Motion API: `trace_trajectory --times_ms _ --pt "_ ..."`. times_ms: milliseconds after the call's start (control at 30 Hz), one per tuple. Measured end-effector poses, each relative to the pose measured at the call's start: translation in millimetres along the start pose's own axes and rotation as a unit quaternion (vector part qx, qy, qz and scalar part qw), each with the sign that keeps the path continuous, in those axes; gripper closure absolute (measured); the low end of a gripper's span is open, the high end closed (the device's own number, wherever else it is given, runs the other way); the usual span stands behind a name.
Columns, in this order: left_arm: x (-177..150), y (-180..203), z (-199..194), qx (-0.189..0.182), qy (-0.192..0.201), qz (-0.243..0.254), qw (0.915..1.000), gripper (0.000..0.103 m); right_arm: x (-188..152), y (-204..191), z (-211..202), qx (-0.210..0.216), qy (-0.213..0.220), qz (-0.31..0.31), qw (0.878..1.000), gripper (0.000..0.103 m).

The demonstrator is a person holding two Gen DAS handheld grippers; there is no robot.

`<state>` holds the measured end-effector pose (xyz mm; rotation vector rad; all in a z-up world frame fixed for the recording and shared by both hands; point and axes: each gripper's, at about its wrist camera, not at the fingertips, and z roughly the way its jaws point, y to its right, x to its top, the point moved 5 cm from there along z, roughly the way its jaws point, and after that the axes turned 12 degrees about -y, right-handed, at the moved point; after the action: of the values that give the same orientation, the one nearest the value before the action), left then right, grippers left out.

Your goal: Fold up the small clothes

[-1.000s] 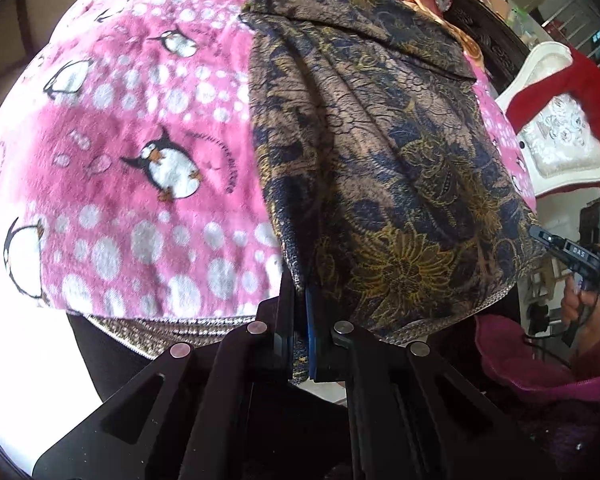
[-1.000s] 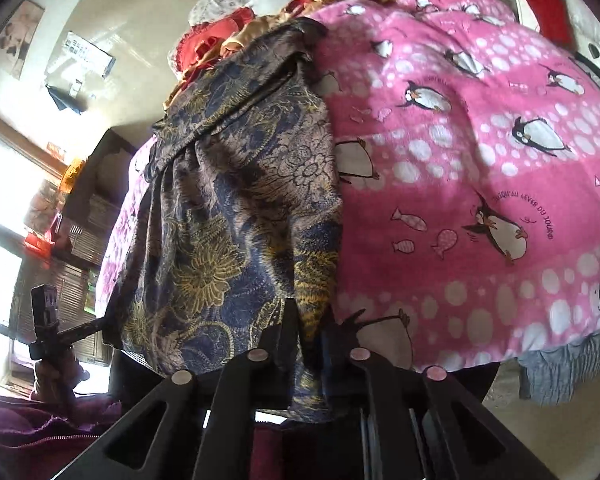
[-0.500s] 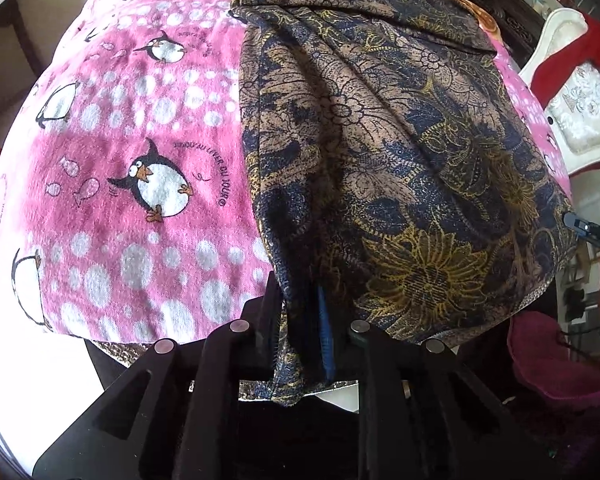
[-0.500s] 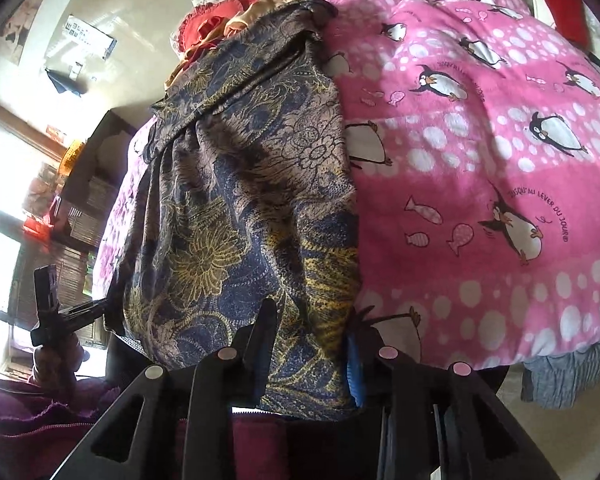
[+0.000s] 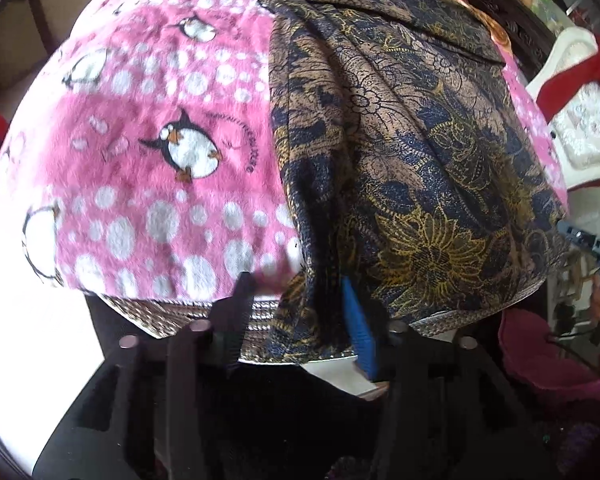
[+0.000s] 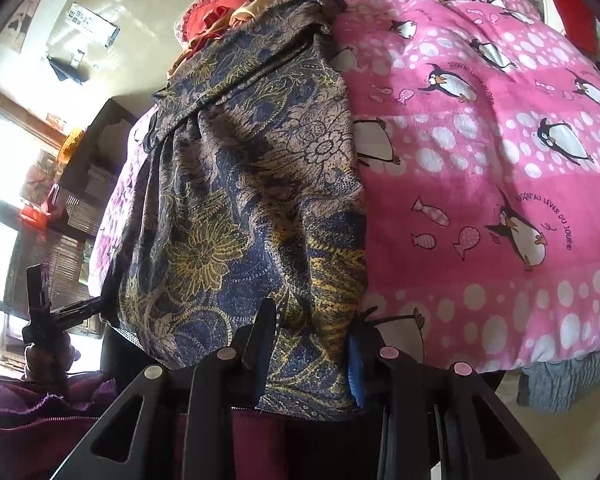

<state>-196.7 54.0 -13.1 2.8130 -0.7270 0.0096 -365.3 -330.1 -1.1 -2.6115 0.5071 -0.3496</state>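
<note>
A dark blue and brown flower-print garment (image 5: 412, 152) lies stretched over a pink penguin blanket (image 5: 152, 152). It also shows in the right wrist view (image 6: 244, 200) on the same blanket (image 6: 480, 168). My left gripper (image 5: 300, 304) is open, its jaws wide apart around the garment's near left corner, which hangs loose between them. My right gripper (image 6: 312, 328) is open too, with the garment's near right corner hanging between its fingers. Each gripper shows at the edge of the other's view, the right one (image 5: 592, 240) and the left one (image 6: 56, 312).
The blanket's near edge drops off just ahead of both grippers. A white and red chair (image 5: 580, 120) stands right of the bed. Red and gold cloth (image 6: 228, 8) is piled at the far end. A dark cabinet (image 6: 88, 176) and bright window lie to the left.
Both grippers were shut on the garment's near corners a second ago. Both have opened, and the corners now hang loose between the jaws.
</note>
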Motion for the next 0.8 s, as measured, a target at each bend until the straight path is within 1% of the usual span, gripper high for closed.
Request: trace_trajectory --times_ms 133,267,300,333,367,400,433,467,567,633,700,800 --pt "3 2 2 -0.001 -0.003 -0.005 1.0 0.057 0 1 2 0.005 0.0 0.002 1.0 0.073" --pt "7 12 7 0.018 -0.005 0.019 0.9996 0.057 0 -1 2 -0.004 0.0 -0.01 1.0 0.073" --pt "9 14 9 0.018 -0.004 0.023 0.9996 0.069 0 -3 2 -0.011 -0.001 -0.016 1.0 0.073" --pt "10 14 11 0.016 -0.006 0.026 0.9995 0.089 0 -5 3 -0.021 -0.002 -0.023 1.0 0.08" --pt "10 15 13 0.011 -0.013 0.029 0.9994 0.093 1 -9 1 -0.037 0.002 -0.034 0.999 0.086" --pt "12 16 13 0.006 -0.014 0.032 0.9994 0.094 3 -11 0 -0.043 0.008 -0.038 0.998 0.092" --pt "13 18 11 0.0 -0.013 0.037 0.9992 0.098 5 -14 -5 -0.043 0.019 -0.042 0.998 0.094" --pt "15 19 7 -0.013 -0.009 0.044 0.9989 0.098 8 -18 -10 -0.036 0.028 -0.045 0.998 0.094" --pt "28 18 -16 -0.055 0.021 0.041 0.9974 0.098 16 -28 -21 -0.034 0.048 -0.057 0.997 0.094" --pt "43 12 -36 -0.079 0.055 0.025 0.9951 0.098 26 -35 -28 -0.016 0.058 -0.061 0.996 0.094" --pt "60 7 -56 -0.082 0.09 0.014 0.9925 0.098 42 -42 -39 0.004 0.078 -0.064 0.995 0.094" --pt "89 1 -81 -0.063 0.14 0.01 0.9881 0.101 71 -50 -56 0.03 0.111 -0.068 0.991 0.094"
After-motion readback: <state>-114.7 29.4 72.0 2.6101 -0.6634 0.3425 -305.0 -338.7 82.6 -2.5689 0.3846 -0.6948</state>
